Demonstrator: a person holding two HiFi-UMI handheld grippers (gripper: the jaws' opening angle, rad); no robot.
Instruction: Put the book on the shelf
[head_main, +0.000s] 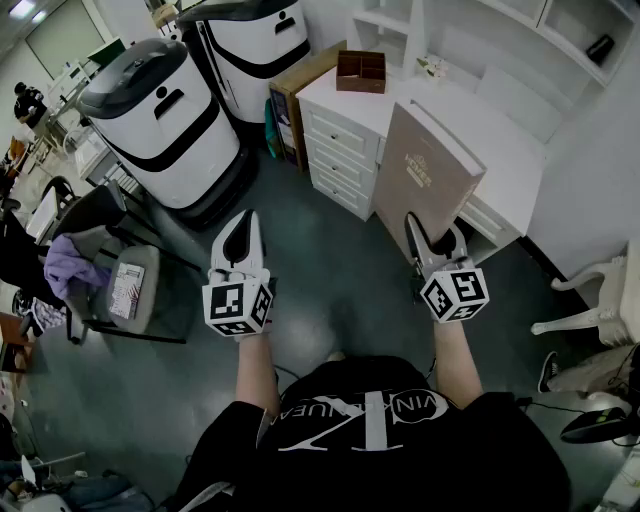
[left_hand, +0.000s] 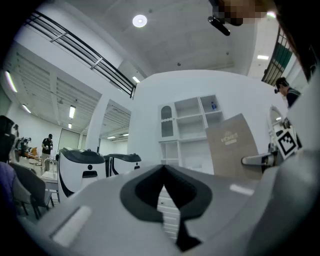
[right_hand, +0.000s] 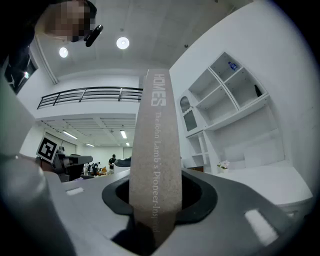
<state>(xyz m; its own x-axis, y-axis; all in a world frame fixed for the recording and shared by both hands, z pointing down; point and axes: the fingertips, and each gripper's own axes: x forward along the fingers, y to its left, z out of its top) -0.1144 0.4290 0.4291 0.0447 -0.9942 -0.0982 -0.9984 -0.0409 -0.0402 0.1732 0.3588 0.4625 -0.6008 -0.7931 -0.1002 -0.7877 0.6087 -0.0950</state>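
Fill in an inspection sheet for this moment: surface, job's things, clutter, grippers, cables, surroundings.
Surface: white desk with drawers, its top mostly bare.
Job's things: book held upright in the air in front of the desk, not yet on the shelf.
Clutter: brown box at the desk's back corner.
Grippers: right gripper shut on the book's lower end; left gripper jaws together, nothing between them.
Cables: thin cable on the floor at lower right.
Surroundings: two white machines, a carton beside the desk, a chair with purple cloth.
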